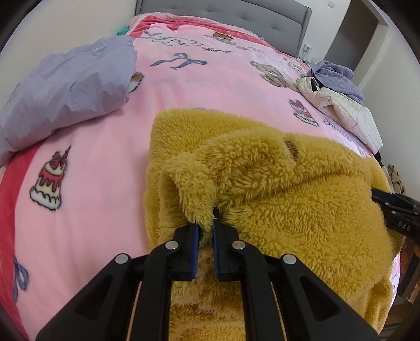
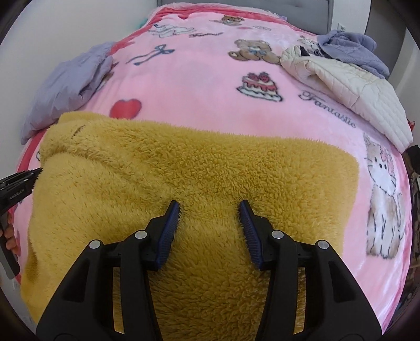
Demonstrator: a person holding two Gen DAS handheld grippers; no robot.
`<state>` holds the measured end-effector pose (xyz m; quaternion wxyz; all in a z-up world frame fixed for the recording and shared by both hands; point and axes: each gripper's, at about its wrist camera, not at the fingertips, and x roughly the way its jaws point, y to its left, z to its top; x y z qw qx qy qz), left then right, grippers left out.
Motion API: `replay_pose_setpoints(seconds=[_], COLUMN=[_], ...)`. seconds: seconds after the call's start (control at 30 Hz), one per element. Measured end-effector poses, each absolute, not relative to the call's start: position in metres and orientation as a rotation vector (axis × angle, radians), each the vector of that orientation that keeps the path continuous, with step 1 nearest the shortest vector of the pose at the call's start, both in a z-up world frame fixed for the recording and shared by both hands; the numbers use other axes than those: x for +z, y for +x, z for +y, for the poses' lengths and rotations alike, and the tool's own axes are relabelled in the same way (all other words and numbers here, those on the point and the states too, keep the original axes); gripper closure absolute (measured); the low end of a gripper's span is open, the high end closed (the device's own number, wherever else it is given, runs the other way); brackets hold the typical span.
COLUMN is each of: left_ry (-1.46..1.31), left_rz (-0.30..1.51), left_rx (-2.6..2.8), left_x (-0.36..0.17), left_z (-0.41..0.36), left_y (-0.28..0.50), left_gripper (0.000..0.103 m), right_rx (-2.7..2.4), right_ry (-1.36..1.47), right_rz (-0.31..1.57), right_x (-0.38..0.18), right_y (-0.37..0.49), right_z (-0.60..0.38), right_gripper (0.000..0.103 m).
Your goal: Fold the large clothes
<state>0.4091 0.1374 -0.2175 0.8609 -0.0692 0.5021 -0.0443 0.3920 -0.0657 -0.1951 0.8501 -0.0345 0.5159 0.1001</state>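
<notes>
Pink plush bedding, a blanket point(image 1: 110, 147) printed with cakes, bows, bears and a kitten, covered the bed on which everything lay, with a grey padded headboard point(image 1: 223, 10) at the far end and pale walls around it. At the left edge of the bed sat a crumpled lilac garment point(image 1: 68, 86). Toward the middle and spreading right lay the task's piece, a mustard fleece garment point(image 2: 199, 168), partly folded, its far edge fairly straight in the right wrist view.

The left gripper point(image 1: 205, 228) was clamped tight on a bunched tuft at the fleece's left side, with pile squeezed between its blue pads. The right gripper point(image 2: 210, 207) stood partly open over the middle of the fleece, both pads point(image 2: 168, 230) sunk into the pile but pressing on nothing; it held no cloth.

The risks were my own reading. With only one side gripped, any pull from the left could have dragged the thick fleece askew and spoiled that straight fold line. The deep pile might also have snagged on the open pads as the right gripper lifted, tugging the layer up with it.

At the far right lay a cream quilted jacket point(image 2: 349, 86) with a lavender knit point(image 2: 351, 49) heaped on it, well apart from the fleece. No container was visible anywhere on the bed.
</notes>
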Motion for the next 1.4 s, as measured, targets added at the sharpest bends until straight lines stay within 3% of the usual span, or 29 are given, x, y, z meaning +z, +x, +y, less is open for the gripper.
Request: replay_pose_setpoints(seconds=[0.07,0.1,0.13,0.17,0.23,0.37,0.6,0.73,1.03,1.4], left_ry=[-0.121,-0.109,-0.088,-0.063,-0.023,-0.017,0.054,-0.019,-0.037,0.034], left_rz=[1.021,0.99,0.954,0.923,0.836,0.716,0.798,0.919,0.973,1.02], left_rx=[-0.116,-0.129,-0.12,-0.096,-0.066,-0.132,-0.245,-0.252,-0.247,-0.237], left_x=[-0.205,-0.197,-0.19,-0.183,-0.17,-0.152,-0.183,-0.217,-0.246,-0.255], left_z=[0.138,0.14,0.141,0.142,0.142,0.132,0.086,0.09,0.09,0.083], left_y=[0.403,0.397,0.389,0.382,0.364,0.333,0.328,0.337,0.345,0.354], left_gripper=[0.09,0.088,0.08,0.061,0.041,0.035,0.034,0.034,0.029,0.027], right_rx=[0.227,0.244,0.267,0.283,0.281,0.241,0.182,0.167,0.134,0.117], right_ry=[-0.055,-0.043,-0.032,-0.031,-0.043,-0.038,-0.027,-0.053,-0.137,-0.153], right_rz=[1.009,0.965,0.907,0.832,0.756,0.675,0.816,0.896,0.957,0.994], right_x=[-0.175,-0.165,-0.154,-0.141,-0.127,-0.12,-0.166,-0.191,-0.224,-0.229], right_y=[0.379,0.372,0.362,0.347,0.327,0.293,0.289,0.298,0.301,0.307], right_z=[-0.068,-0.07,-0.072,-0.074,-0.078,-0.088,-0.095,-0.089,-0.081,-0.078], right_gripper=[0.051,0.041,0.033,0.031,0.03,0.03,0.031,0.03,0.026,0.024])
